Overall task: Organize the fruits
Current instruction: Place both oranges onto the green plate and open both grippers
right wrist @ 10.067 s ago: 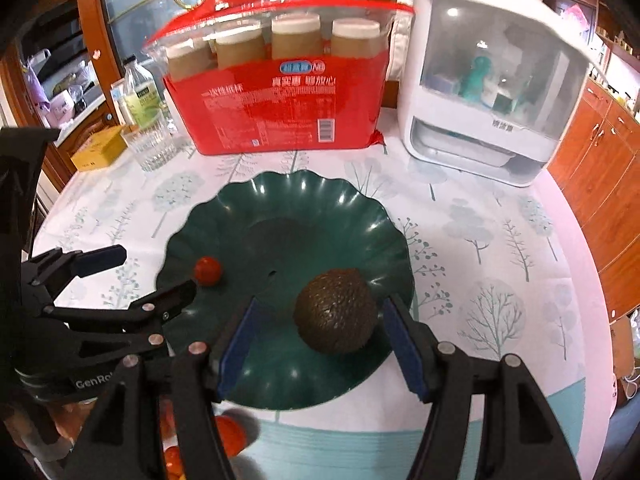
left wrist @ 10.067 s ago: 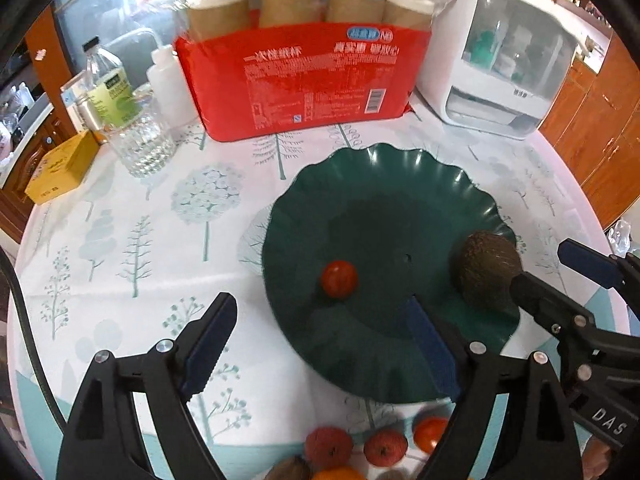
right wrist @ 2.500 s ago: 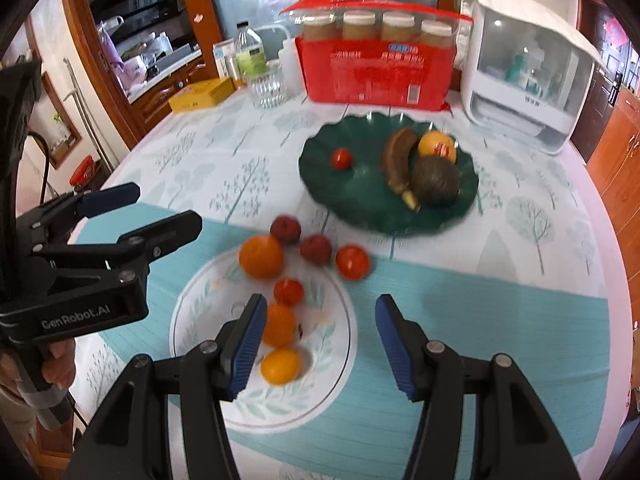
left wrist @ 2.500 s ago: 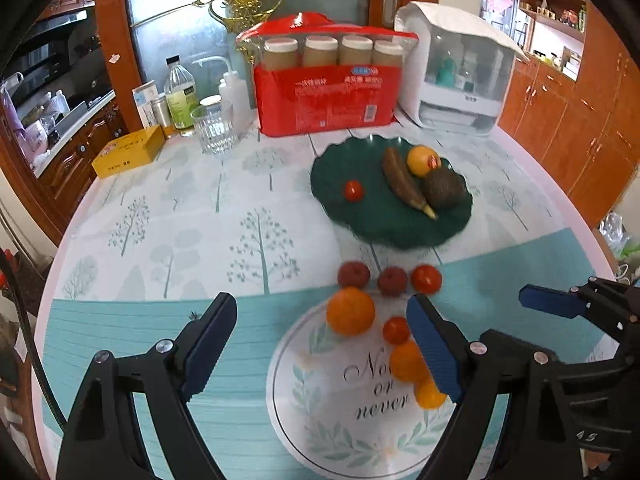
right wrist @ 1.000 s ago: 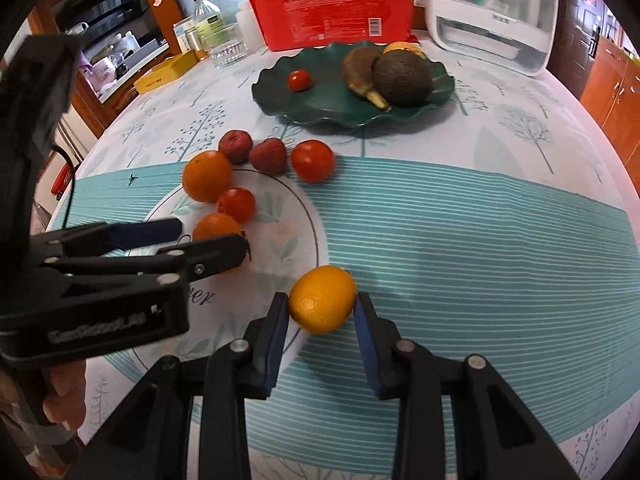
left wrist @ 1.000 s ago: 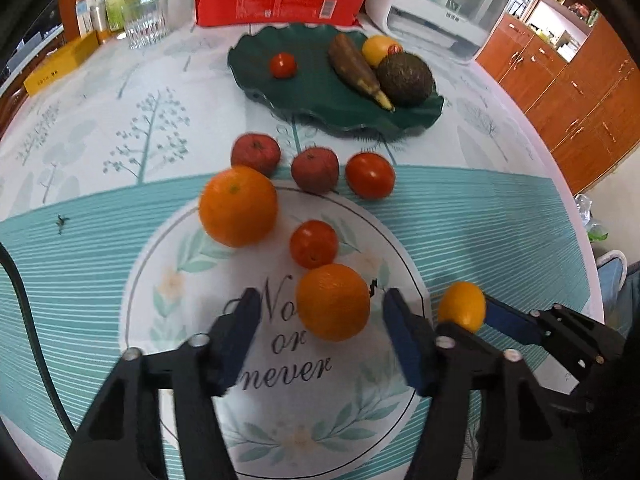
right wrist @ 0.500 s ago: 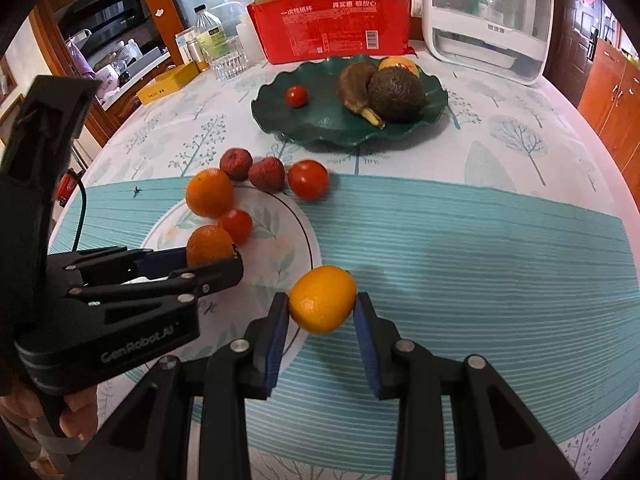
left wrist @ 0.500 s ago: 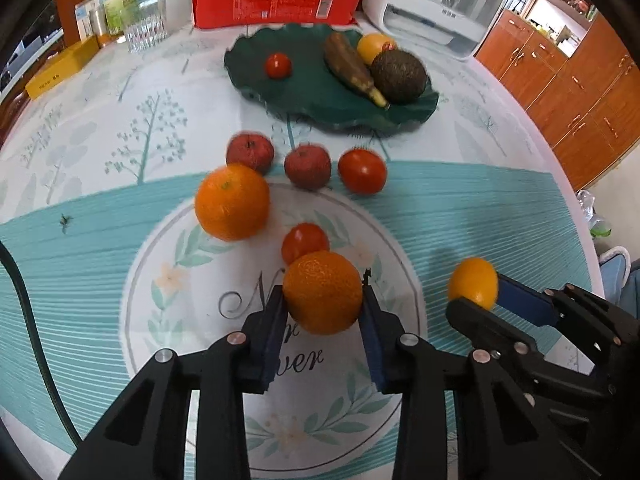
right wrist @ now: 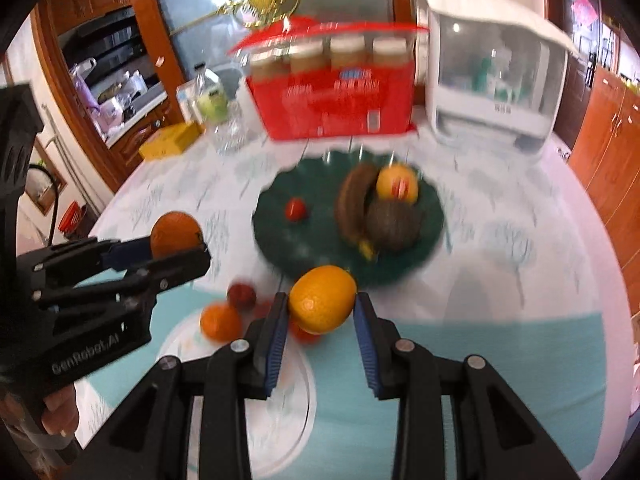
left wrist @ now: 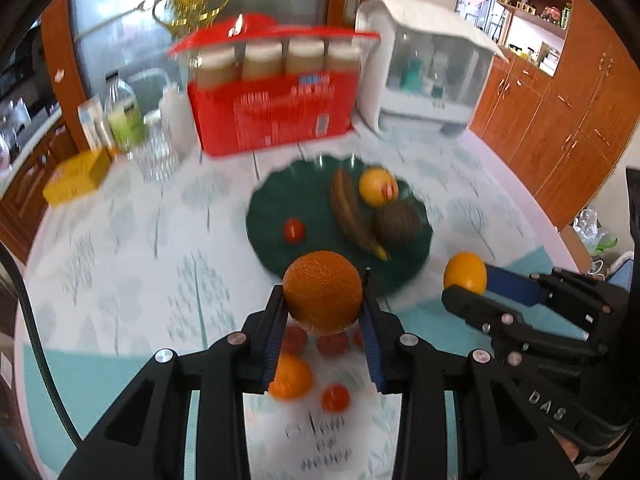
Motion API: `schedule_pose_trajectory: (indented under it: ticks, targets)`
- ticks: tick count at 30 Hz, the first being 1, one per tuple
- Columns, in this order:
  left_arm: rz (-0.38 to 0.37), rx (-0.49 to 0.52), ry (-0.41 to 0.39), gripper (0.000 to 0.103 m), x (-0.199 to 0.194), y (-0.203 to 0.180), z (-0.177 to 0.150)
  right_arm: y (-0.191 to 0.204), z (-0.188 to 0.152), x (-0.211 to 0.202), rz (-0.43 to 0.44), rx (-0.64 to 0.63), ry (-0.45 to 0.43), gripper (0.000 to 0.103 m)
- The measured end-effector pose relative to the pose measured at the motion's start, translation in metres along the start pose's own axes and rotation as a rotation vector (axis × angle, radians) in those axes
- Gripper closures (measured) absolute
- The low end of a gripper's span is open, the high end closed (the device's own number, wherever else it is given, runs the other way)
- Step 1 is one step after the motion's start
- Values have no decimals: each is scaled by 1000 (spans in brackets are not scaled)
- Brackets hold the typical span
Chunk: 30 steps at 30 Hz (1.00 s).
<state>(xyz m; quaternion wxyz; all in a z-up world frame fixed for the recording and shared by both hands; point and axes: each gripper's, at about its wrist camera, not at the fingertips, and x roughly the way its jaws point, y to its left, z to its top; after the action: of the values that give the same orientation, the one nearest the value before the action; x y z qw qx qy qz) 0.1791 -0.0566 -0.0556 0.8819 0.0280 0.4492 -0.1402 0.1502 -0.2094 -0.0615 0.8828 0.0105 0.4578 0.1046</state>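
Note:
My left gripper [left wrist: 323, 312] is shut on a large orange [left wrist: 322, 292] and holds it above the table, short of the green plate [left wrist: 272, 216]. My right gripper [right wrist: 321, 312] is shut on a smaller yellow-orange citrus [right wrist: 322, 298], also lifted; it shows in the left wrist view [left wrist: 465, 273] too. The plate [right wrist: 276, 224] holds a small tomato [right wrist: 295, 209], a brown banana [right wrist: 352, 200], an avocado [right wrist: 394, 220] and a yellow fruit with a sticker [right wrist: 397, 184]. Another orange [right wrist: 220, 322] and several small red fruits remain on the white round mat [right wrist: 280, 400] below.
A red pack of paper cups [left wrist: 272, 112] and a white cabinet appliance [left wrist: 428, 80] stand behind the plate. A glass [left wrist: 158, 152], bottles and a yellow box [left wrist: 74, 178] stand at the back left. Wooden cabinets lie beyond the table's right edge.
Both grippers have lifted their citrus fruits off the mat and tilted up toward the green plate. The views are blurred by motion.

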Motion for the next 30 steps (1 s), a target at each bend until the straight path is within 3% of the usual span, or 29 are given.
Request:
schedule_pose_trajectory:
  ticks: [5, 11, 21, 30]
  targets:
    - [23, -2, -15, 69, 21, 10, 42, -4, 40, 16, -23, -2, -25, 69]
    - [43, -5, 22, 69, 73, 25, 79, -3, 58, 59, -27, -7, 29, 69]
    - [56, -2, 159, 69, 171, 40, 87, 1, 44, 124, -17, -13, 151, 69]
    - [10, -11, 229, 68, 207, 35, 79, 4, 37, 142, -22, -30, 187, 69]
